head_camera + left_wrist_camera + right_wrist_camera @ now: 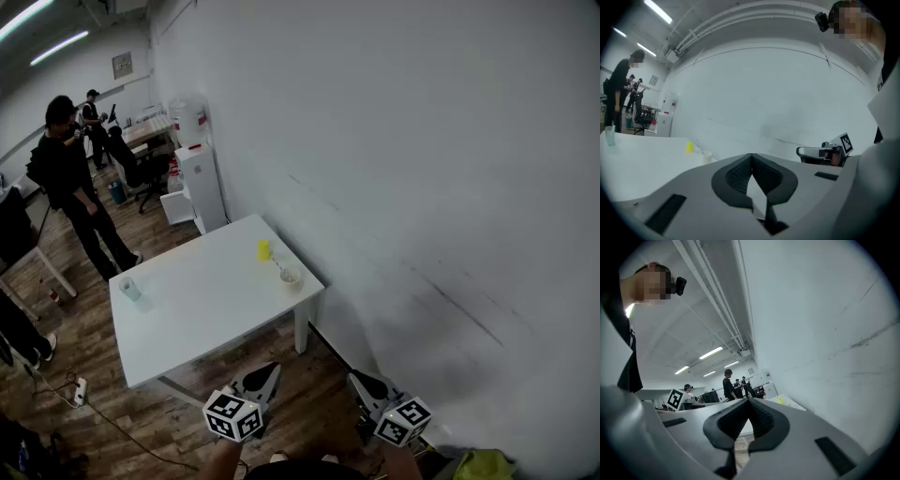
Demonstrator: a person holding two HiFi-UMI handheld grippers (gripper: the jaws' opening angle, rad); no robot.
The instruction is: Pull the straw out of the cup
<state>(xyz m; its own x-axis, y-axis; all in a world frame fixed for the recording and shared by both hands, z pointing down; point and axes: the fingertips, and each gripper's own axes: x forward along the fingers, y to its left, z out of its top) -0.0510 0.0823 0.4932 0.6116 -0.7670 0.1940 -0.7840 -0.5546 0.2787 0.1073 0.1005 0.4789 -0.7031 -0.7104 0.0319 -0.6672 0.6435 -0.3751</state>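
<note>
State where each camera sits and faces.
Head view: on the head, steeply down at the white table; left tool and right tool at bottom.
Left gripper view: along its shut jaws toward the cup; right tool at right.
Right gripper view: along its shut jaws, up toward ceiling lights; left tool's cube at left.
All share the yellow object.

Straw point(278, 266) in cup point(291, 277), on table's point(206, 309) right side.

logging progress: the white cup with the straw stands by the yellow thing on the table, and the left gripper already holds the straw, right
Not quite. In the left gripper view the left gripper has its jaws shut on nothing, well short of the table. The straw is in the cup, by the yellow thing, as you said.
</note>
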